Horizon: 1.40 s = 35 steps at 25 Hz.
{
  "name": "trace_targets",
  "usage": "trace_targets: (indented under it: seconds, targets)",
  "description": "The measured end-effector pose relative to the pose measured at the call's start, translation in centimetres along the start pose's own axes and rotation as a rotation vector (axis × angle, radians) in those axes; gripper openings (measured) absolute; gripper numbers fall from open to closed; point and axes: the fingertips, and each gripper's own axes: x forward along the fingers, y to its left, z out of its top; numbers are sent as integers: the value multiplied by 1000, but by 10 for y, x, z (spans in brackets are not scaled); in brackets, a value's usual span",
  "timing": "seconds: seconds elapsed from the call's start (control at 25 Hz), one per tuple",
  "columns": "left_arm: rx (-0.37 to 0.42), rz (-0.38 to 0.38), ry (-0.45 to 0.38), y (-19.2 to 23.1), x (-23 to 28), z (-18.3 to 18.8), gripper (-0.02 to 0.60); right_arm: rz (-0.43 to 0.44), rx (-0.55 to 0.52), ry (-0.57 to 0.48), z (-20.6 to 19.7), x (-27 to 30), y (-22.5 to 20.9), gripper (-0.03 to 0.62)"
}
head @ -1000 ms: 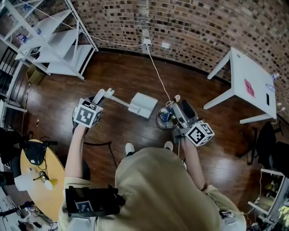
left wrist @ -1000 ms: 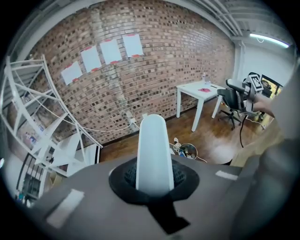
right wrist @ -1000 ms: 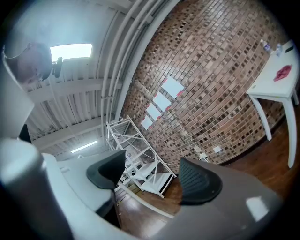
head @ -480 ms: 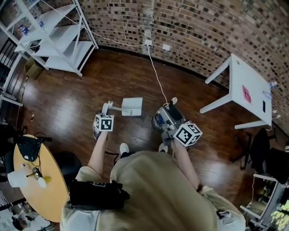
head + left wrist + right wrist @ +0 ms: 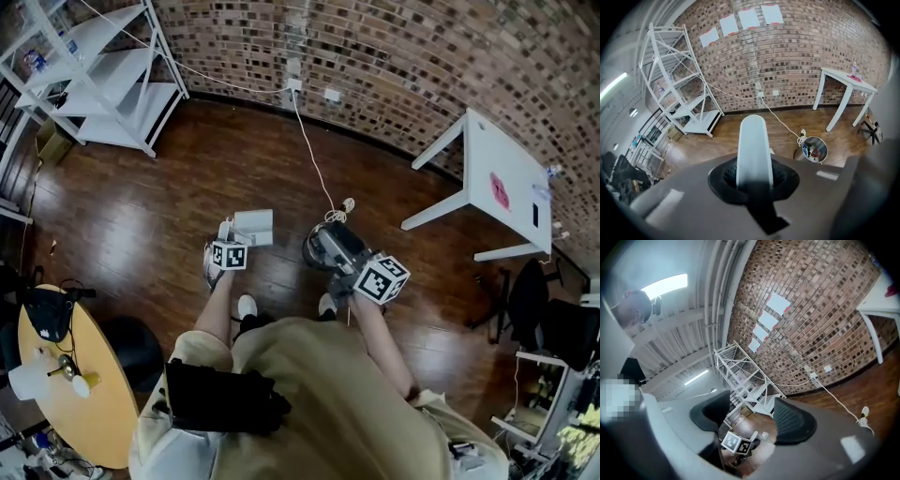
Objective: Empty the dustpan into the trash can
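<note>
My left gripper is shut on the white handle of the dustpan, which is held low over the wooden floor just ahead of the person's shoes. The handle runs straight away from the jaws and hides most of the pan. The round trash can stands to the dustpan's right, with coloured litter inside. My right gripper hangs level above the can. Its jaws have just closed a little and stand apart with nothing between them.
A white shelf rack stands at the back left by the brick wall. A white table is at the right. A white cable runs from the wall socket to a coil beside the can. A round wooden table sits at the near left.
My left gripper has sunk with the dustpan, which now lies nearer the person's feet and closer to the can. The right gripper has shifted slightly and still hangs over the can.
</note>
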Motion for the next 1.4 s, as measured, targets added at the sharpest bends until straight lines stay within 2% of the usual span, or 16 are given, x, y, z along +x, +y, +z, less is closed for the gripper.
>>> trace_targets:
  seconds: [0.16, 0.2, 0.24, 0.28, 0.4, 0.52, 0.64, 0.72, 0.96, 1.16, 1.28, 1.4]
  targets:
    - [8, 30, 6, 2, 3, -6, 37, 7, 3, 22, -9, -1, -2, 279]
    - [-2, 31, 10, 1, 2, -5, 65, 4, 0, 23, -10, -2, -4, 279]
    - [-13, 18, 13, -2, 1, -4, 127, -3, -2, 19, -10, -4, -6, 279]
    - [-17, -5, 15, -6, -1, -4, 163, -14, -8, 7, -9, -6, -8, 281]
    - [29, -74, -19, -19, -19, 4, 237, -46, -39, -62, 1, -8, -14, 282]
    - [69, -135, -63, -30, -44, 14, 351, -52, -55, -101, 13, -7, -17, 285]
    - [99, -176, -136, -31, -81, 28, 403, -48, -91, -110, 22, -5, -16, 302]
    - [90, -181, -211, -25, -112, 44, 405, -51, -139, -111, 29, -5, -14, 313]
    - [-70, -203, -498, -11, -202, 122, 403, -80, -362, -129, 58, -7, -7, 344]
    - [-90, -182, -706, -25, -263, 184, 403, -154, -513, -122, 76, -12, -14, 376]
    - [-74, -162, -764, -47, -281, 210, 403, -199, -567, -162, 95, -28, -24, 432]
    - [-55, -146, -754, -74, -274, 221, 403, -243, -659, -202, 114, -47, -38, 456]
